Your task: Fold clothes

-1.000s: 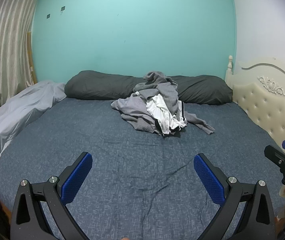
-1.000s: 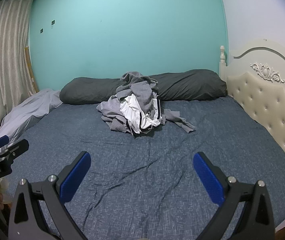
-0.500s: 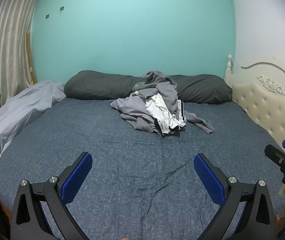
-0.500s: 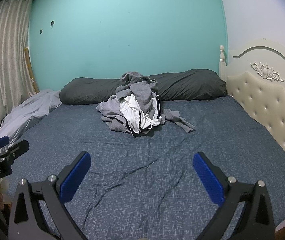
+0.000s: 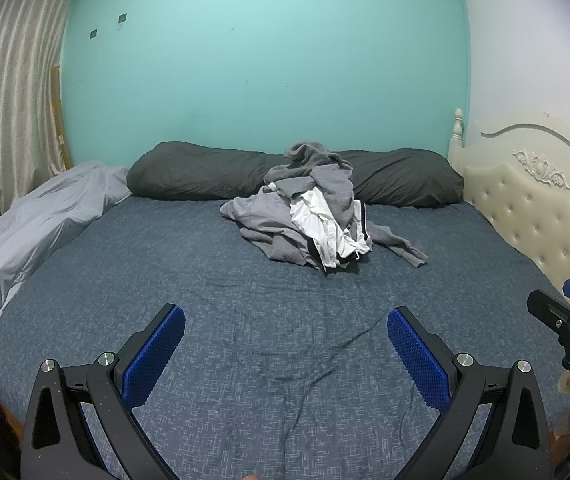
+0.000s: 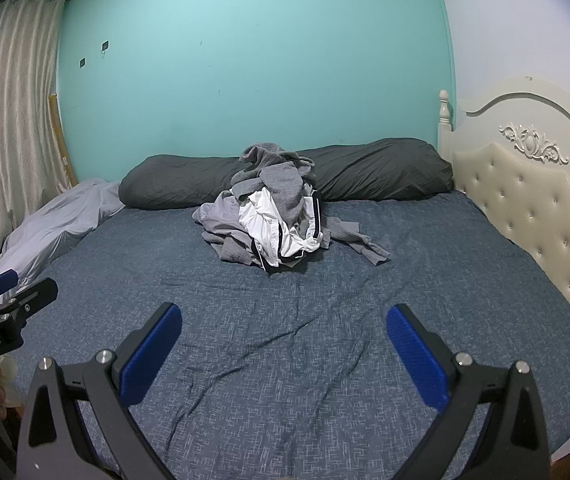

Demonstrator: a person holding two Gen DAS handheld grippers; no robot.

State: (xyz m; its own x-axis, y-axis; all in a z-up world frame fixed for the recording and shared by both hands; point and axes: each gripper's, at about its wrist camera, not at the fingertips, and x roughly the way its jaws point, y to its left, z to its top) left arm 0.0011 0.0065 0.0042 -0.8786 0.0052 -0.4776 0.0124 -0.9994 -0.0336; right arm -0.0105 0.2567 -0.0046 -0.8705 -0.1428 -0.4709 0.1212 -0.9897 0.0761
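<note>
The pile of clothes (image 5: 317, 216) is lying crumpled near the far side of the bed (image 5: 205, 300), just in front of the long dark pillow (image 5: 205, 172) and resting partly against it. It is looking like several garments tangled together: grey knit pieces on top and underneath, a white piece with dark trim (image 6: 273, 228) spilling out toward the front, and a grey sleeve or leg trailing off to the right. Nothing in it is showing a flat fold or a squared edge, and no folded garment is lying anywhere else on the blue sheet, so the task is, by my reading, not yet begun; every piece is waiting to be pulled out, spread and folded.

The left gripper (image 5: 285, 344) is hanging over the near part of the bed with its jaws spread wide and nothing between the blue pads. The right gripper (image 6: 283, 340) is doing the same just beside it, jaws wide and empty. Both are well apart from the pile, with a broad stretch of lightly wrinkled sheet between.

A pale grey duvet (image 5: 45, 220) is bunching along the left edge by the curtain (image 6: 9, 120), and a cream tufted headboard (image 6: 525, 208) is standing along the right
</note>
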